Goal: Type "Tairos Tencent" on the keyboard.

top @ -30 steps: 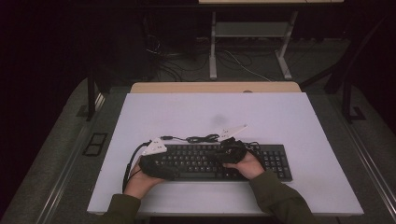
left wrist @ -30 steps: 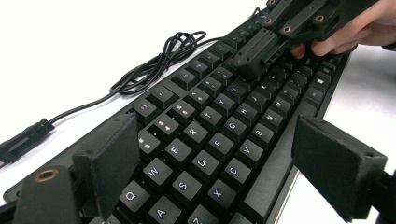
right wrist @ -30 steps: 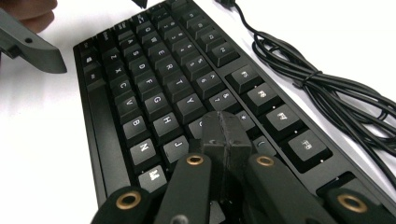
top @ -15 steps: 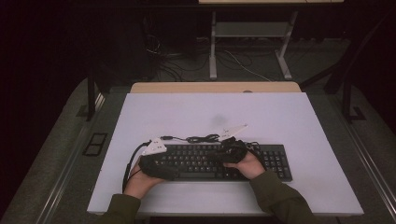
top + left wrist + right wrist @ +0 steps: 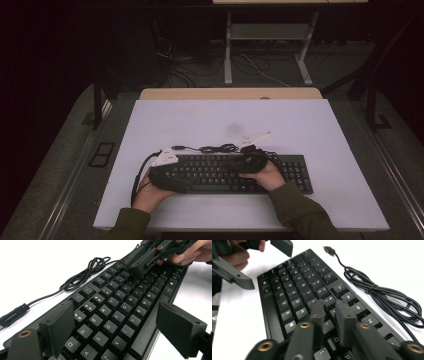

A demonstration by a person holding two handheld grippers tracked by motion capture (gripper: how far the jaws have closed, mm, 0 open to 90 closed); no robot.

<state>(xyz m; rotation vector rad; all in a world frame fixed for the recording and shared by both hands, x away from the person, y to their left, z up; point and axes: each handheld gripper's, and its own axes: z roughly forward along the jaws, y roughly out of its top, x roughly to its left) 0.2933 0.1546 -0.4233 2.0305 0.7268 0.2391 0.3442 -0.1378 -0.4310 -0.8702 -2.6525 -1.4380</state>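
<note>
Black plastic keyboard (image 5: 235,172) lies flat on the white counter (image 5: 310,125), directly under both grippers, its coiled cable (image 5: 384,293) resting on the counter just beyond its far edge. The left gripper (image 5: 117,332) hovers over the letter keys with its jaws spread wide, the keyboard's near and far edges roughly beneath each pad, gripping nothing. The right gripper (image 5: 332,312) sits low over the middle keys, its jaws close together with a narrow gap between them; they have just been opening a little, and nothing appears to be caught between them, though the tips hide the keys underneath. Risks from here, as a judgement: the right gripper's tips could press two neighbouring keys at once, or catch a keycap's edge and lever it off. If the left gripper closes on the keyboard unevenly, the keyboard may skid across the smooth counter. The loose cable could drag and snag if the keyboard shifts.
</note>
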